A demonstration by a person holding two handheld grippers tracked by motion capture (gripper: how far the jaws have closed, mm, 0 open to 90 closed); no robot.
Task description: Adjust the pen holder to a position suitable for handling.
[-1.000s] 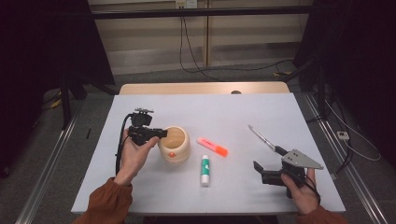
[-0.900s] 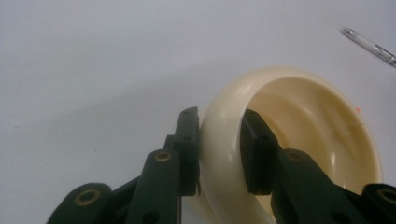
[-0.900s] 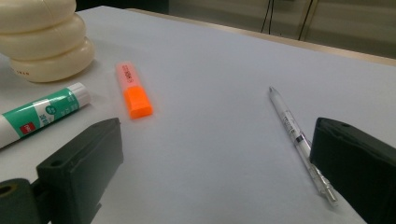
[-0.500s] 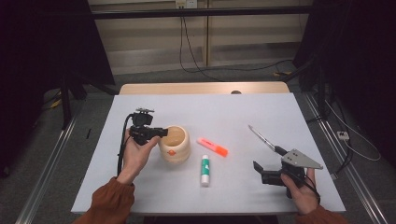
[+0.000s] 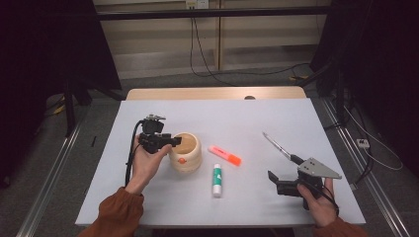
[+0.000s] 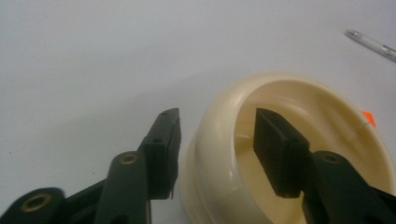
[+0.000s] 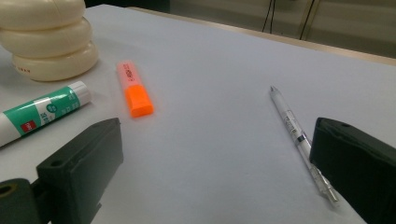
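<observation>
A cream ribbed pot [image 5: 186,152] stands left of the table's middle. My left gripper [image 5: 170,142] straddles its left rim [image 6: 219,126]: one jaw is outside the wall, the other inside the hollow. The jaws have just been opening, and neither pad presses on the wall. Near the front right edge, my right gripper [image 5: 276,183] rests low and open, with bare table between its jaws [image 7: 219,126]. A silver pen [image 5: 279,145] lies just beyond it, close to one jaw in the right gripper view [image 7: 294,126].
An orange highlighter [image 5: 225,155] and a green-and-white glue stick [image 5: 216,178] lie right of the pot, on the white table [image 5: 247,118]. A wooden strip runs along the far edge. Cables cross the floor behind.
The left gripper's jaws stand wider apart at the pot's rim than before. Both hands and the loose items have kept their places.
</observation>
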